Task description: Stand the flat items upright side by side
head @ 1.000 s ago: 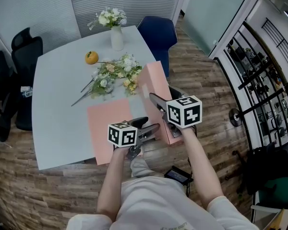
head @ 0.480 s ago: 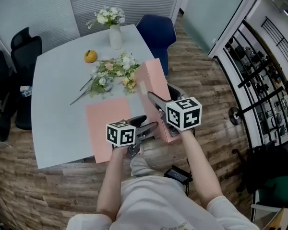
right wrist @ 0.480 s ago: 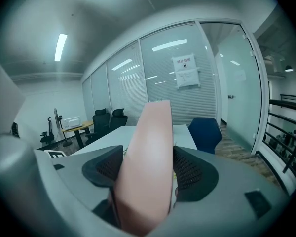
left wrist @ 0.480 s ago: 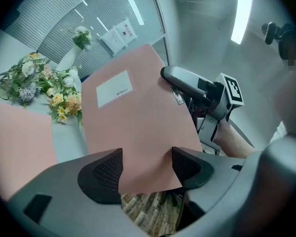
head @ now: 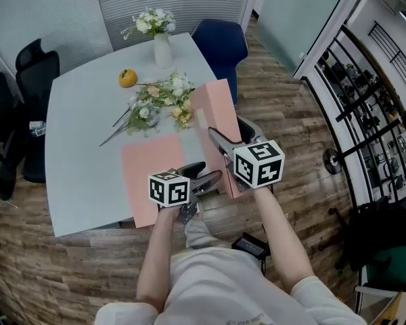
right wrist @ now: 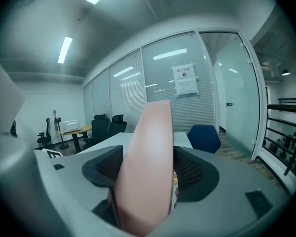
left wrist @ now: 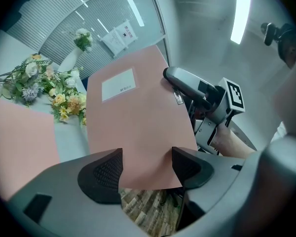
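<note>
One folder point(left wrist: 138, 122) was held raised, tilted, at R edge of table point(head: 81, 147), clamped by R gripper point(right wrist: 148, 167). L gripper point(left wrist: 147, 169) was seen agape, the folder's lower edge between its jaws (contact unclear). 2nd folder point(head: 152, 171) was left flat.

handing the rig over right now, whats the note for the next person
Right tongs: shut on the raised pink folder, which is tilted up at the right edge of the table and not standing on its own.
Left tongs: open, at that folder's lower edge, not clamping it.
Second pink folder: flat on the table, untouched.
Done: nothing stands by itself yet.
Left: stand the raised folder, then lift the flat one and stand it beside. Loose flowers lie just behind, so mind them.
</note>
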{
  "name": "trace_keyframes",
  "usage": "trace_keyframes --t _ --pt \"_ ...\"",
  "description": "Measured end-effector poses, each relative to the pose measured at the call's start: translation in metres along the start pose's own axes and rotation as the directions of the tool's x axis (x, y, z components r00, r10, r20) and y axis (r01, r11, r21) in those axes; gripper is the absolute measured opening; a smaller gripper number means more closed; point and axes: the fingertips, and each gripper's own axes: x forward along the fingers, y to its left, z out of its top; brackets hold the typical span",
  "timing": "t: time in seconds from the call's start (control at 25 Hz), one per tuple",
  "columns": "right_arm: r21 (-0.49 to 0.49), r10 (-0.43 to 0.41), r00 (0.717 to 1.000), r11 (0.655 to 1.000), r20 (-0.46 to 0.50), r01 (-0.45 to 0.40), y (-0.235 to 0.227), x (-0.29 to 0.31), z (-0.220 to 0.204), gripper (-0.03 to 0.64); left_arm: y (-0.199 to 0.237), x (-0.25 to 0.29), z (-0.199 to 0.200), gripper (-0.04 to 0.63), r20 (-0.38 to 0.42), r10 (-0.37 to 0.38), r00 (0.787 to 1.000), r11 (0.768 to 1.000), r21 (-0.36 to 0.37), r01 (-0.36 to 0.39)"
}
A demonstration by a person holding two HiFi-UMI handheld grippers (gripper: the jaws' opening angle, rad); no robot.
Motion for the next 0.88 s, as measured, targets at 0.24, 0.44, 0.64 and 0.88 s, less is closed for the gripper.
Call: trace_keyframes --t 0.24,0.44,0.64,0.88 --pt "-0.024 -0.017 0.995 1.0 0.097 0.019 0.003 -0.007 0.002 0.333 0.001 -0.002 -0.004 0.319 -0.007 0.004 1.0 1.0 -0.002 -0.004" --pt "-0.051 -0.017 0.985 0.998 0.172 0.026 0.01 -0.013 0.002 0.333 0.002 -0.006 -0.008 0.319 -0.007 0.01 1.0 1.0 -0.007 -0.01" --pt "-0.056 -0.023 0.978 0.998 0.206 0.035 0.013 -0.019 0.0 0.333 0.002 -0.007 -0.011 0.319 -0.011 0.015 1.0 1.0 -0.012 -0.015" --pt "-0.067 -0.03 0.971 0.997 0.237 0.047 0.015 -0.025 -0.004 0.333 0.003 -0.006 -0.018 0.319 -0.012 0.017 1.0 0.999 -0.035 -0.017"
